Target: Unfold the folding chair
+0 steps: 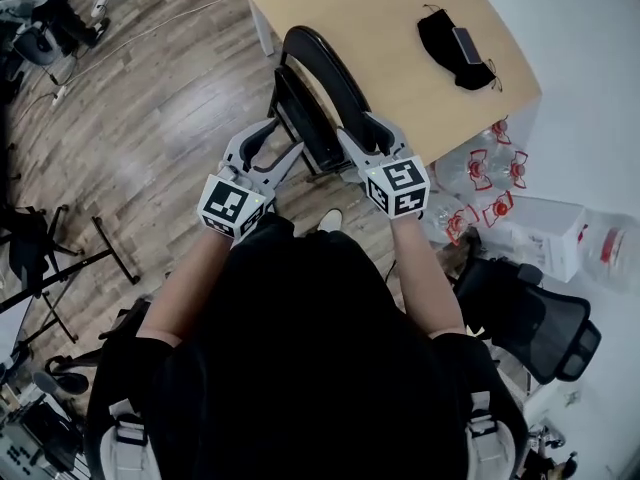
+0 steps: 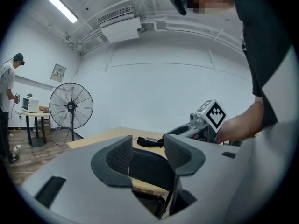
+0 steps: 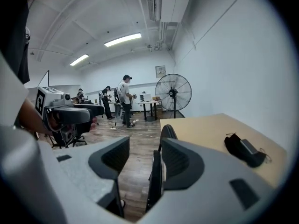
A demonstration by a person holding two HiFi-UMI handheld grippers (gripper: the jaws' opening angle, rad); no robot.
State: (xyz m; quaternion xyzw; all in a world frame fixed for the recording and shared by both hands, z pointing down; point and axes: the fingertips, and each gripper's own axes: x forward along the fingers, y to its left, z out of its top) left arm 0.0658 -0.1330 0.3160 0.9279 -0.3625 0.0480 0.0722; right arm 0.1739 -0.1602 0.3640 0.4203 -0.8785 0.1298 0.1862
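The black folding chair (image 1: 318,93) stands folded flat, leaning against the edge of the wooden table (image 1: 380,28). My left gripper (image 1: 280,140) is at the chair's left side, open, with nothing between its pads. My right gripper (image 1: 365,133) hovers at the chair's upper right edge, also open. In the left gripper view the chair's dark back (image 2: 149,167) shows through the gap of the left gripper (image 2: 147,150), which touches nothing. In the right gripper view the chair (image 3: 155,176) is edge-on just beyond the right gripper (image 3: 145,155); its pads do not press on it.
A black pouch with a phone (image 1: 455,46) lies on the table. Water bottles with red caps (image 1: 482,173) and a white box (image 1: 545,233) stand on the floor at right, beside a black office chair (image 1: 530,320). Black stand legs (image 1: 60,258) lie left. A fan (image 3: 174,92) and people stand far off.
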